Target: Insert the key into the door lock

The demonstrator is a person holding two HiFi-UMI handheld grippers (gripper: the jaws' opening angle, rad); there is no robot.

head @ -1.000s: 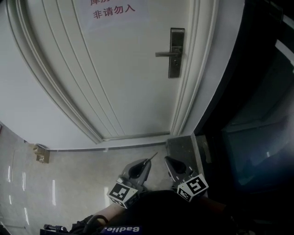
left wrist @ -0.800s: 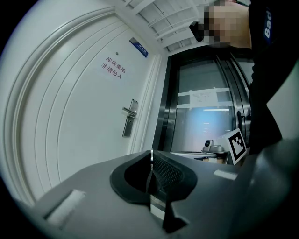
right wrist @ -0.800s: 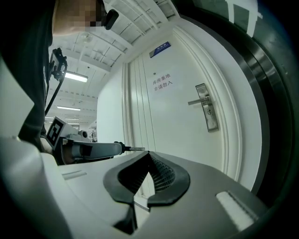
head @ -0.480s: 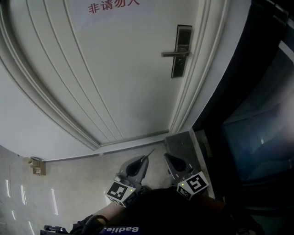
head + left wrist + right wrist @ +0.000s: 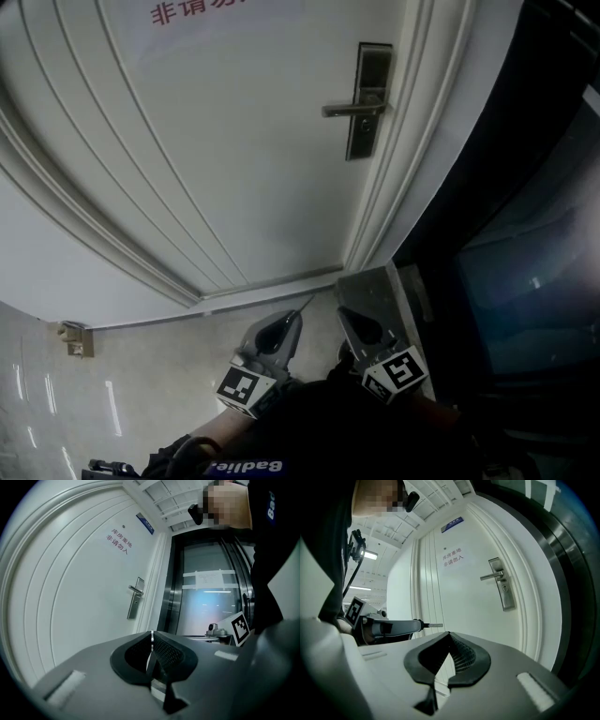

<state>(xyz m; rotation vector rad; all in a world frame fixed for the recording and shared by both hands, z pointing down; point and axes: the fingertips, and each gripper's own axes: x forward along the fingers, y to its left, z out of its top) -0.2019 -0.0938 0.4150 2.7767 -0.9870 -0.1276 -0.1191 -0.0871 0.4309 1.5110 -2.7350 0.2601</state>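
A white door (image 5: 253, 141) carries a metal lock plate (image 5: 368, 98) with a lever handle (image 5: 352, 110) near its right edge. My left gripper (image 5: 292, 322) points level at the door, shut on a thin metal key (image 5: 306, 304) that sticks out ahead of the jaws. In the left gripper view the key (image 5: 152, 639) shows edge-on between the pads, with the lock plate (image 5: 135, 603) far ahead. My right gripper (image 5: 345, 314) hangs beside it, shut and empty. The right gripper view shows the lock plate (image 5: 505, 588) and the key (image 5: 435, 625) at the left.
A notice with red characters (image 5: 192, 9) hangs on the door. Right of the door frame stands a dark glass and metal panel (image 5: 525, 281) with a metal base (image 5: 375, 291). A small door stop (image 5: 75, 339) sits on the tiled floor at left.
Both grippers have moved towards the door, side by side. The door's bottom edge now lies closer ahead of them. The key stays held in the left gripper.
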